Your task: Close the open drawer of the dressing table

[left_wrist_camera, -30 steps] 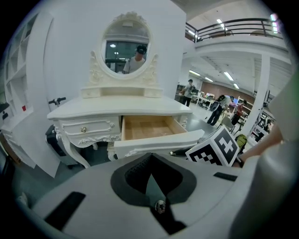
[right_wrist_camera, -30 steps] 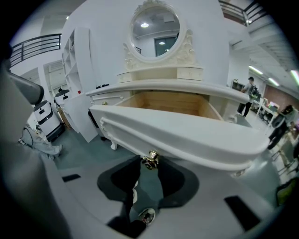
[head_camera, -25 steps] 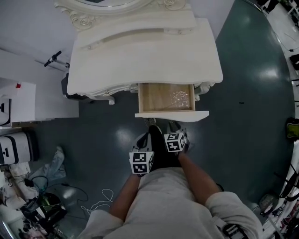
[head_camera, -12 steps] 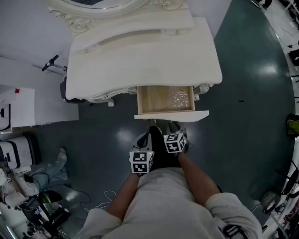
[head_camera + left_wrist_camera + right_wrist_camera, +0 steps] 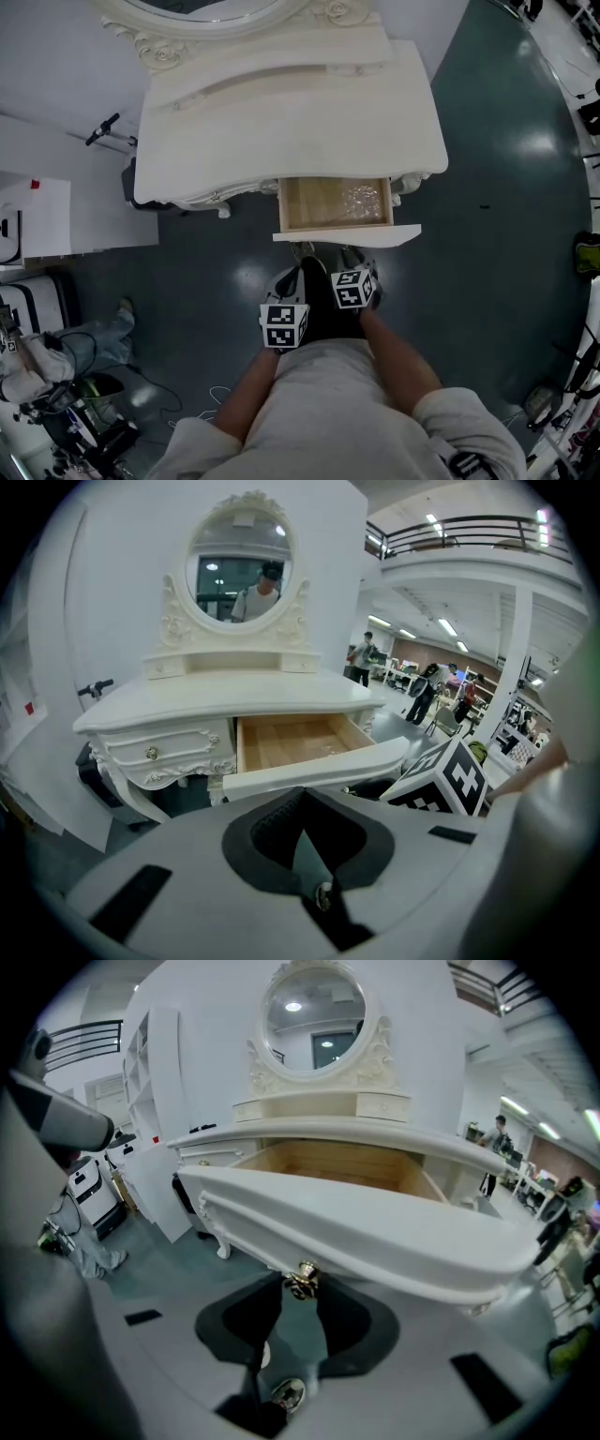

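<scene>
The drawer hasn't moved in; my right jaws grip its knob, left jaws clenched empty. Pushing remains.

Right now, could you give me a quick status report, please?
Left gripper shut, empty. Right gripper shut on the knob. Drawer open, not yet pushed in. Nothing visible in its way.
</scene>
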`<state>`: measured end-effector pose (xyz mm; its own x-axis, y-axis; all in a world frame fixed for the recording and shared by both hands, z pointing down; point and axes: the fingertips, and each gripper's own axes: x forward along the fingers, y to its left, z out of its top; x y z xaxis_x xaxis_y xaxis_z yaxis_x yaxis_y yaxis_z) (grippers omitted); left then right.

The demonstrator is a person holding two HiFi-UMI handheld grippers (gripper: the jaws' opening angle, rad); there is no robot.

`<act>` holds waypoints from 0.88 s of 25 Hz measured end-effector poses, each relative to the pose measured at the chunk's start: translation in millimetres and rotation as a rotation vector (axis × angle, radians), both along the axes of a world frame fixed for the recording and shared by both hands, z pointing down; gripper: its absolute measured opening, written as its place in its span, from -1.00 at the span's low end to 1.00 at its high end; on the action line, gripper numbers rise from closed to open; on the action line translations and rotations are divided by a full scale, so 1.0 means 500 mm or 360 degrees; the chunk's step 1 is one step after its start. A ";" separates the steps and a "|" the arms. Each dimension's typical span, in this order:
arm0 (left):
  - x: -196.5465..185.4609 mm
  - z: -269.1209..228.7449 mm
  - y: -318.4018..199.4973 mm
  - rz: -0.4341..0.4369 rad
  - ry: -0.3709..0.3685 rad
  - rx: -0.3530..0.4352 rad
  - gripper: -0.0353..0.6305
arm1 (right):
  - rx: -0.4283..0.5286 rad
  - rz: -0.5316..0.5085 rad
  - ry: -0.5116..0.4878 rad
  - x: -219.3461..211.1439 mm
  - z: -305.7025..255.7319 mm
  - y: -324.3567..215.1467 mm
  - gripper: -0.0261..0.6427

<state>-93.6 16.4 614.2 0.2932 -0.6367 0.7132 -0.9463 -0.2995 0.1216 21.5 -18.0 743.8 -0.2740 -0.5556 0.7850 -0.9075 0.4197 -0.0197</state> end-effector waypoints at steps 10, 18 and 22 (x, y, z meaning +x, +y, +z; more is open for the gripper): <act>-0.019 -0.007 -0.018 -0.0004 -0.0011 0.0012 -0.88 | -0.0011 0.0012 0.0004 -0.002 0.001 -0.009 -0.54; -0.013 -0.007 -0.023 0.0029 -0.0020 0.0005 -0.88 | -0.0008 0.0025 0.0007 -0.002 0.001 -0.017 -0.54; -0.015 -0.004 -0.029 0.0035 -0.0024 0.0006 -0.88 | -0.0011 0.0032 0.0009 -0.003 0.003 -0.023 -0.54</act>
<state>-101.2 1.8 612.2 0.2964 -0.6330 0.7152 -0.9411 -0.3210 0.1059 20.0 -29.5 745.2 -0.2584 -0.5554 0.7904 -0.9157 0.4014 -0.0172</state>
